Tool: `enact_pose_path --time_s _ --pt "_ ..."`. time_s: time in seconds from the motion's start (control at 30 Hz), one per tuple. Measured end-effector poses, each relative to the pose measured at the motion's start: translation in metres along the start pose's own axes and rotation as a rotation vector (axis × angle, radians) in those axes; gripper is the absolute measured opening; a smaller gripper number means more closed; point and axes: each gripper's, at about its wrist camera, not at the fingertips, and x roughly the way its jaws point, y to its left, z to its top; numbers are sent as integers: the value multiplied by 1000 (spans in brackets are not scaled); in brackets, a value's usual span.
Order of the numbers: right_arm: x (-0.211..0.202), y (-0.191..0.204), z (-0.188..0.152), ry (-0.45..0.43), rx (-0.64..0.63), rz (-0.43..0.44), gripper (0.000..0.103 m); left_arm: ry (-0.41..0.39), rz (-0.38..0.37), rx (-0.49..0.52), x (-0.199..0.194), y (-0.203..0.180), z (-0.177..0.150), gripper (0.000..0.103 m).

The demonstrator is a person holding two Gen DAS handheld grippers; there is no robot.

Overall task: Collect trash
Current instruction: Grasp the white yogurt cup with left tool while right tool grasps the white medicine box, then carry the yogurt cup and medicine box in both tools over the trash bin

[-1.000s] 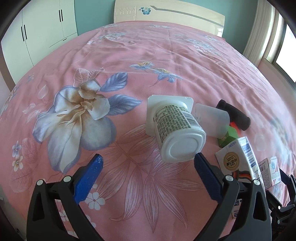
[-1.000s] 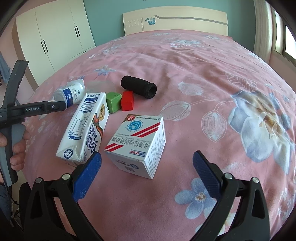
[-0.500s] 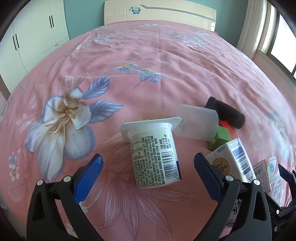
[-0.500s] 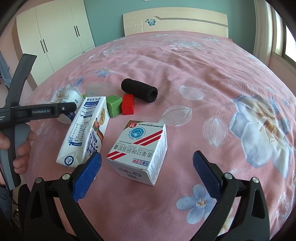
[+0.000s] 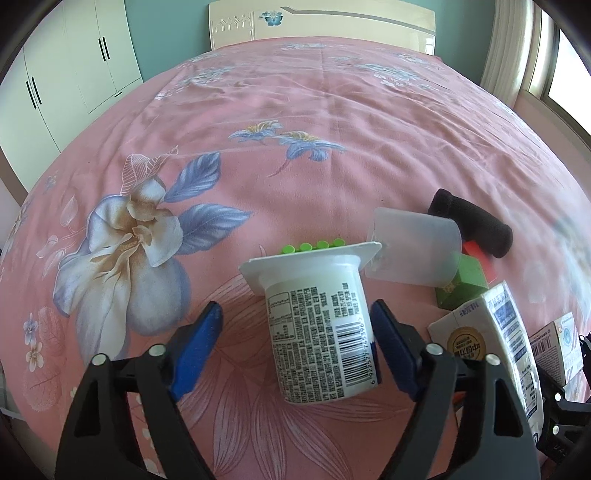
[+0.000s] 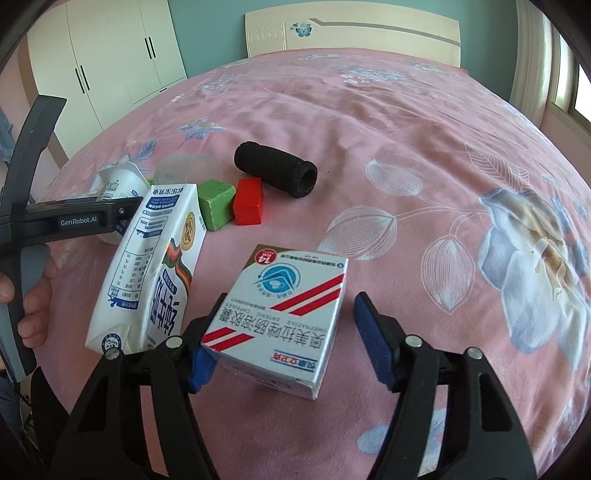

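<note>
A white yogurt cup (image 5: 317, 332) lies on its side on the pink bedspread (image 5: 295, 129), rim pointing away. My left gripper (image 5: 295, 314) straddles it and its jaws are closing. The right pad (image 5: 391, 347) is at the cup's wall, while the left pad (image 5: 199, 343) stands clear of it. A white medicine box (image 6: 284, 314) with red stripes sits between the closing jaws of my right gripper (image 6: 288, 314). The left pad (image 6: 201, 365) is at its corner and the right pad (image 6: 369, 343) is a little off it.
Between the two grippers lie a milk carton (image 6: 155, 266), a clear plastic cup (image 5: 413, 251), a green block (image 6: 216, 201), a red block (image 6: 249, 201) and a black foam roller (image 6: 275, 170). A hand (image 6: 33, 295) holds the left gripper's handle. Wardrobe doors (image 6: 110, 59) stand left and a headboard (image 6: 351, 33) far off.
Both pairs of jaws have narrowed from wide open. The left gripper moved in around the yogurt cup, and the right one now has the medicine box between its pads.
</note>
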Motion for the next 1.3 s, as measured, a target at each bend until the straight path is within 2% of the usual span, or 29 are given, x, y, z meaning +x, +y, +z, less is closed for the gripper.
enact_pose_path --time_s 0.07,0.1,0.17,0.2,0.57,0.8,1.3 --pt "0 2 0 8 -11 -9 51 28 -29 -5 4 0 -1 63" --pt "0 3 -1 7 -19 -8 44 23 -22 -2 4 0 -2 60" --pt "-1 3 -1 5 -23 -4 44 17 -15 -1 4 0 -3 50" --pt "-1 4 -1 4 -27 0 44 19 -15 -5 4 1 -3 49" --pt "-13 3 -6 -2 -28 5 44 2 -6 29 -8 8 -6 48" --pt "-39 6 -12 -15 -55 31 44 -26 -26 86 -41 21 -23 48" --pt "-102 34 -37 -20 -130 101 44 -96 -17 268 -121 45 -79 49"
